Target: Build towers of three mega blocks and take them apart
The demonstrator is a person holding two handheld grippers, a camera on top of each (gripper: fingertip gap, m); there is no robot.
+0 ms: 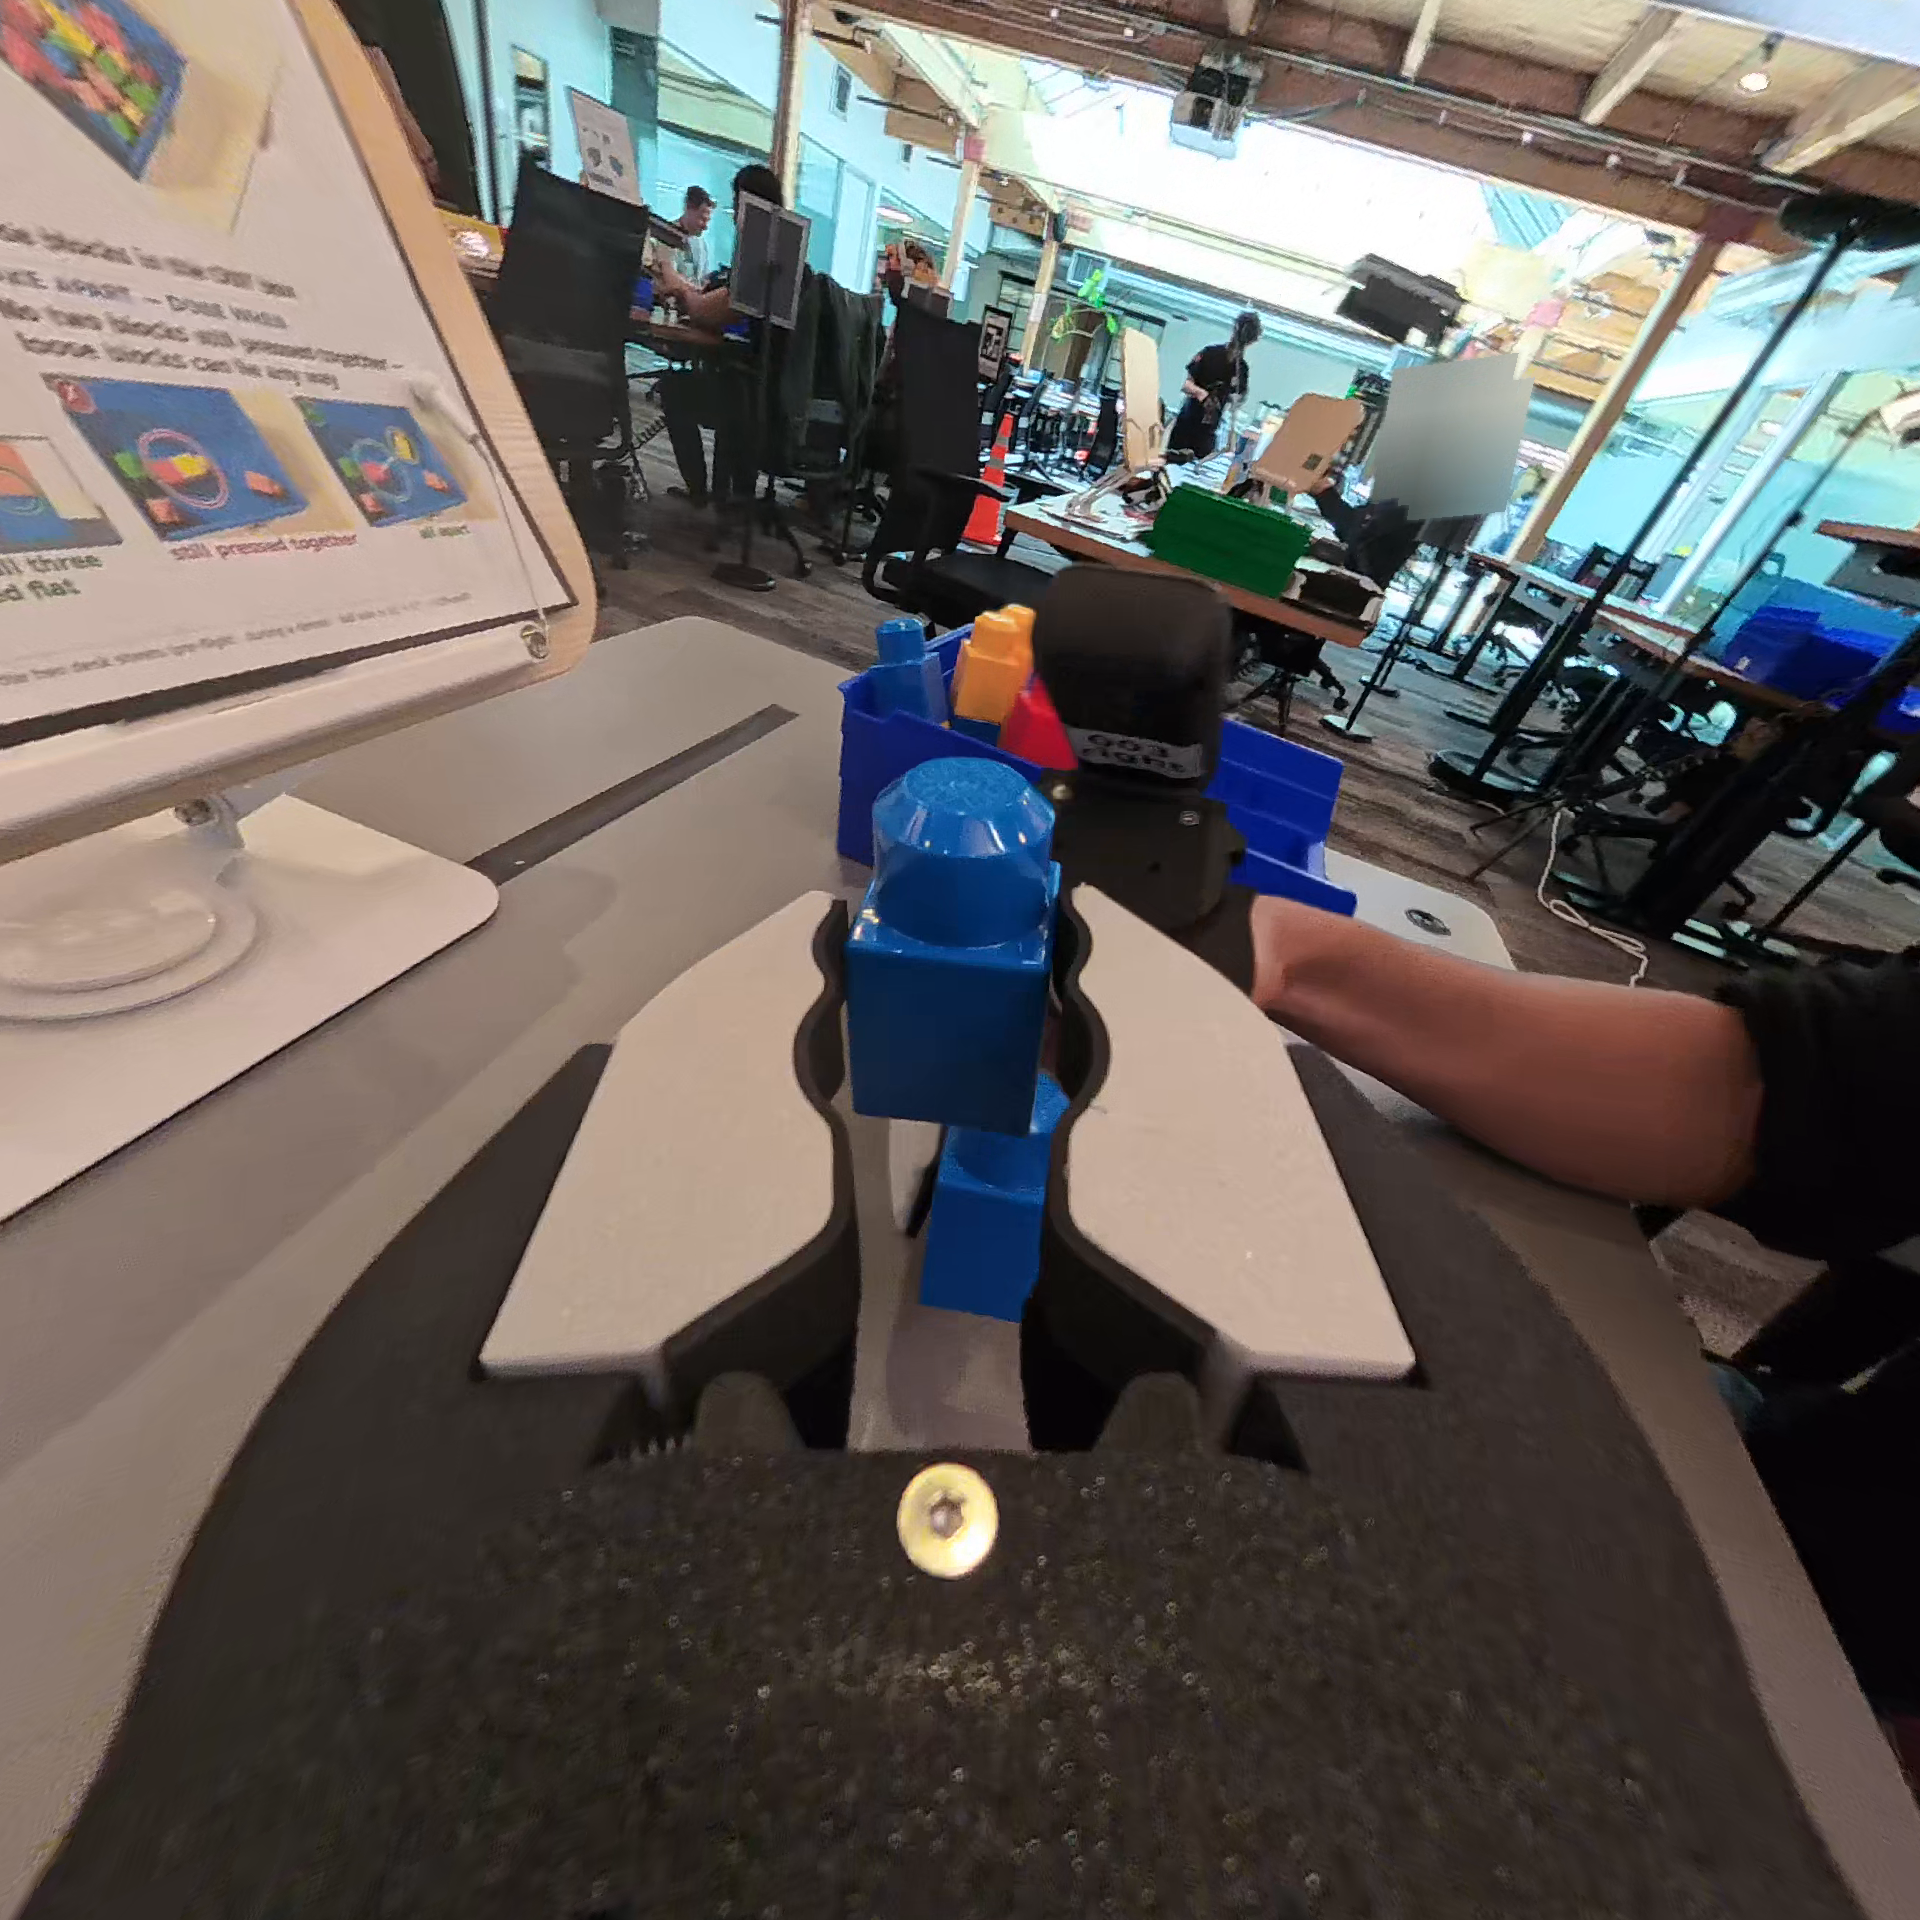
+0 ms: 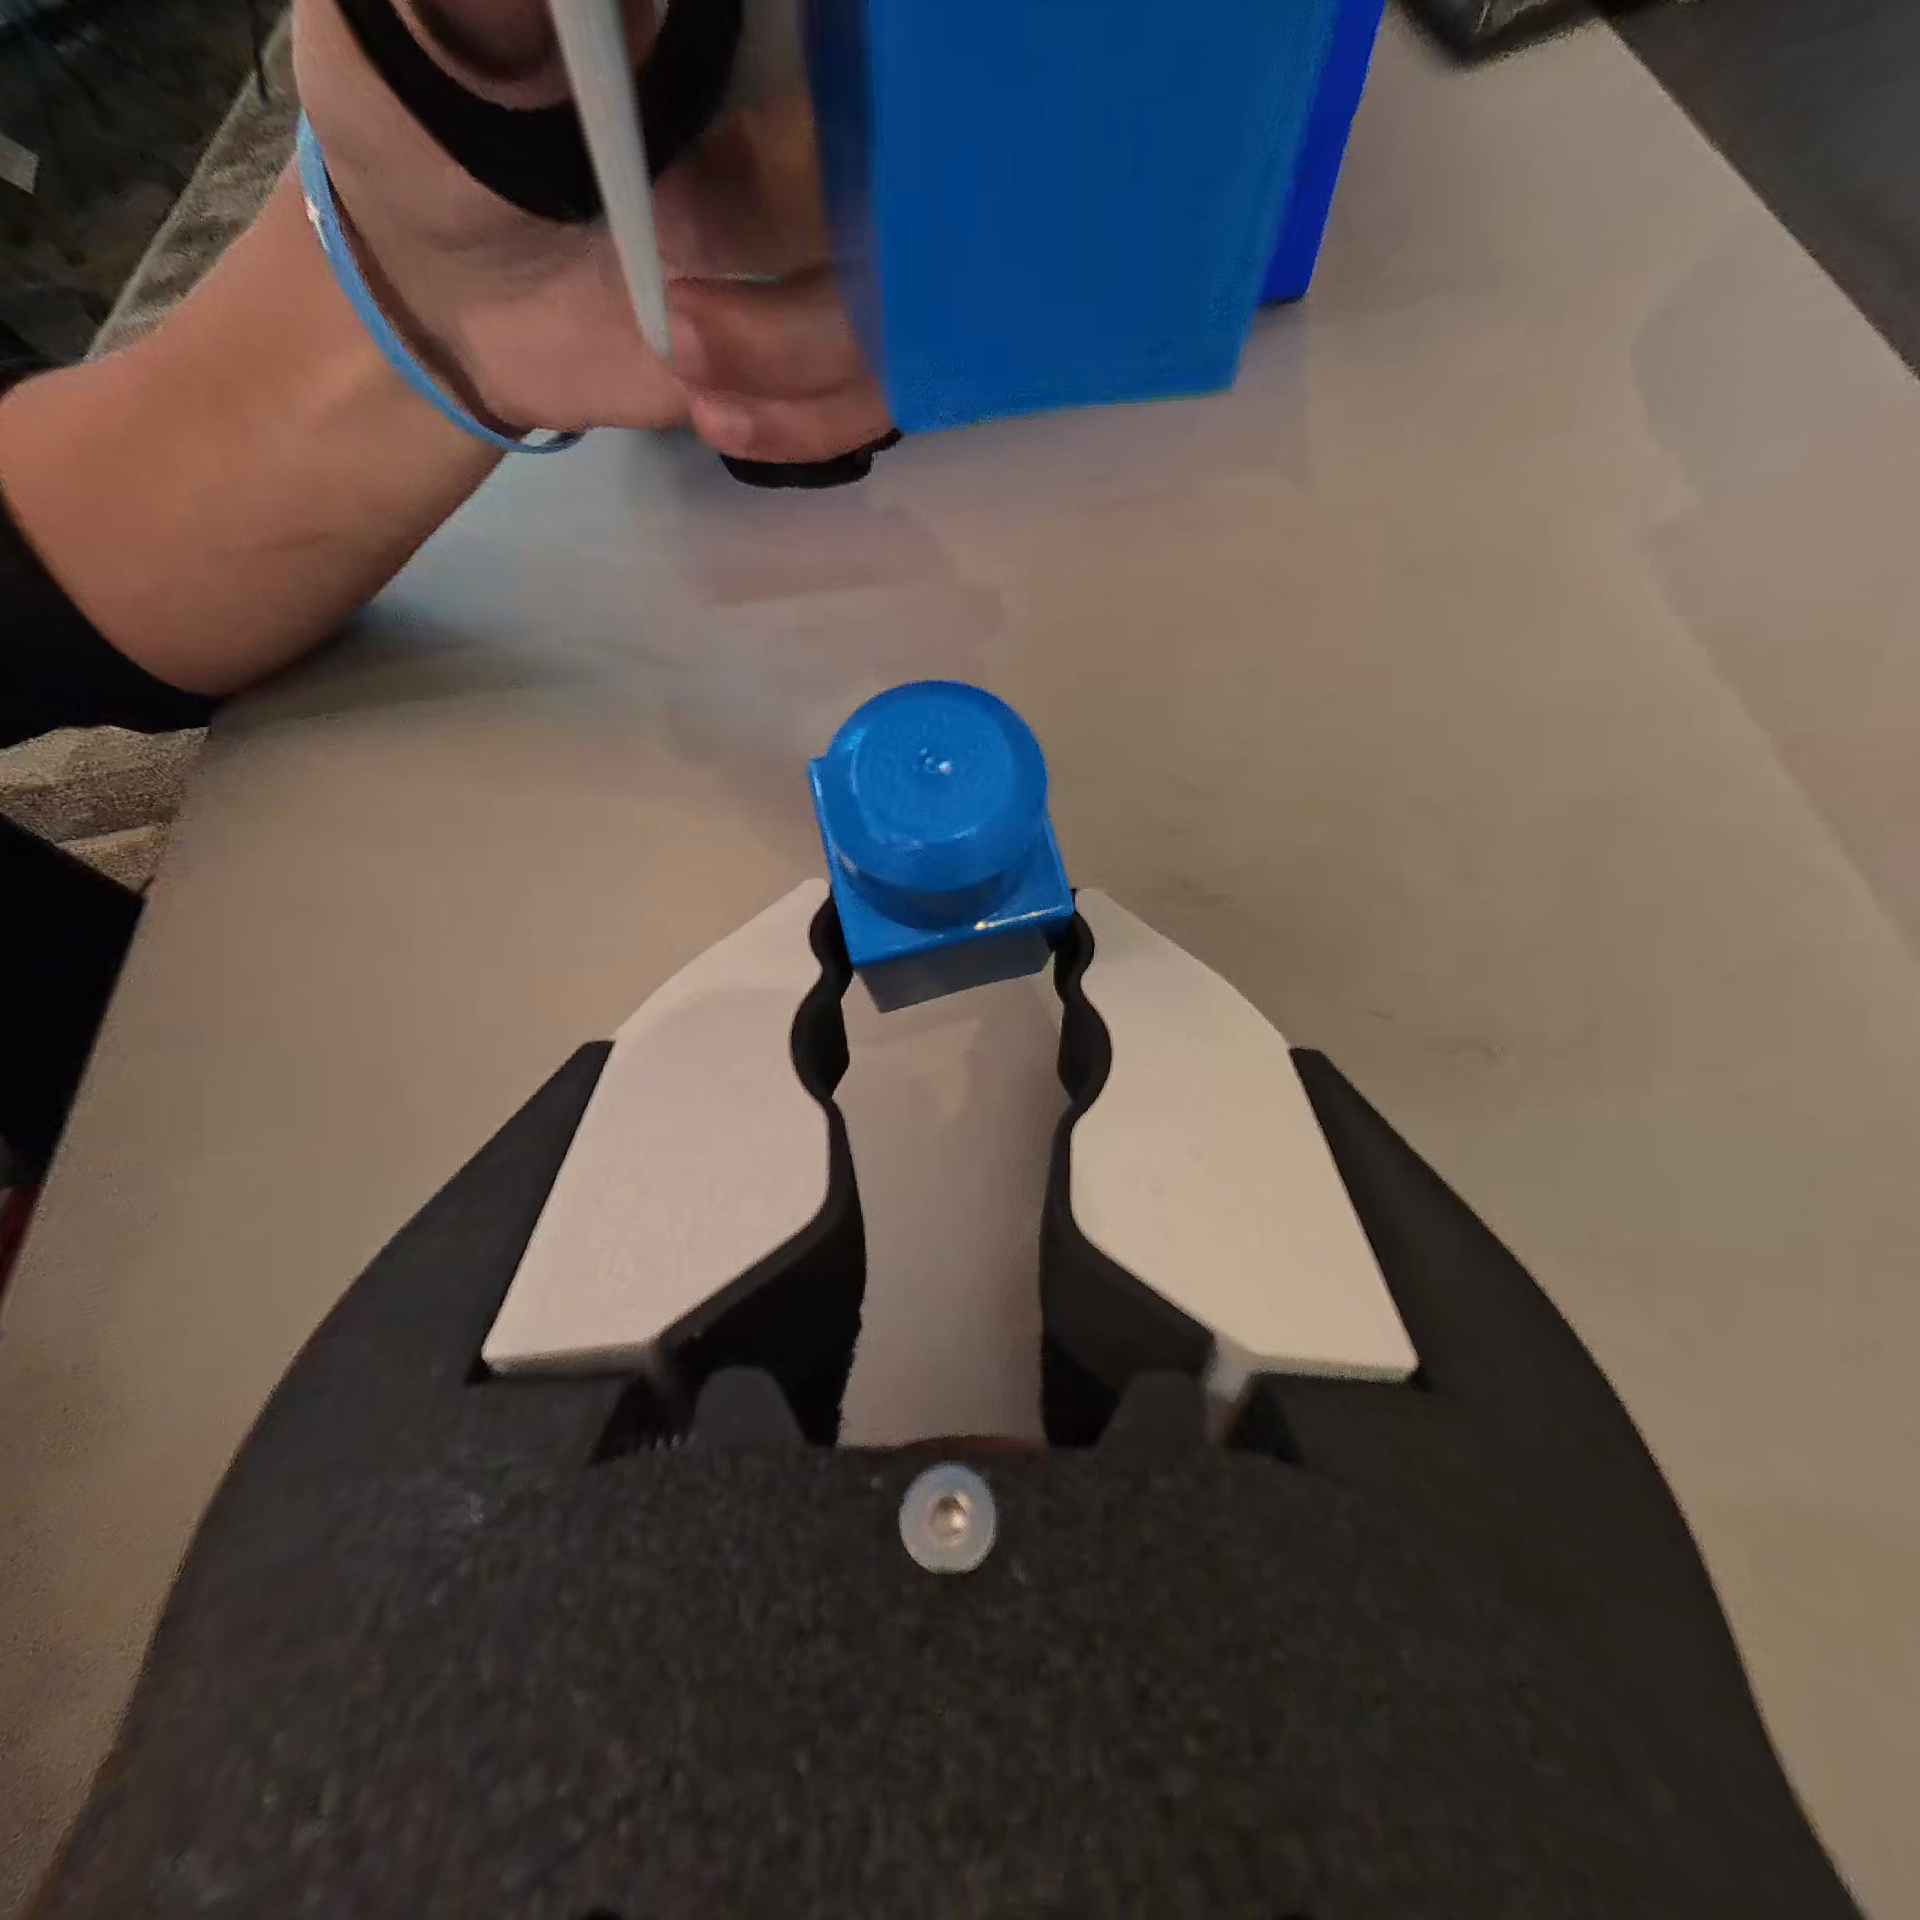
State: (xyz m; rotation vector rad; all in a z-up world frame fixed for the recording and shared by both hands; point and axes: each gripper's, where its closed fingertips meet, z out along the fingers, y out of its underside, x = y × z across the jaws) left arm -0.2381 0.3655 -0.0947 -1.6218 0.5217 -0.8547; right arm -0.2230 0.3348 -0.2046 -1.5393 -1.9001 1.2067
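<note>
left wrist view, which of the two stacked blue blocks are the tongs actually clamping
The upper blue plastic block, pinched between the left tongs; the lower blue block just hangs beneath it, untouched by the fingers.

Open office: wooden ceiling beams (image 1: 1351,94), black chairs (image 1: 935,457).

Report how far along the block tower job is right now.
Done: nothing finished shows. In hand: the left claw grips the upper blue block above a lower blue block; whether they are pressed together is unclear. The right claw grips a single blue block. Left: a three-block tower; more blocks sit in the blue bin.
</note>
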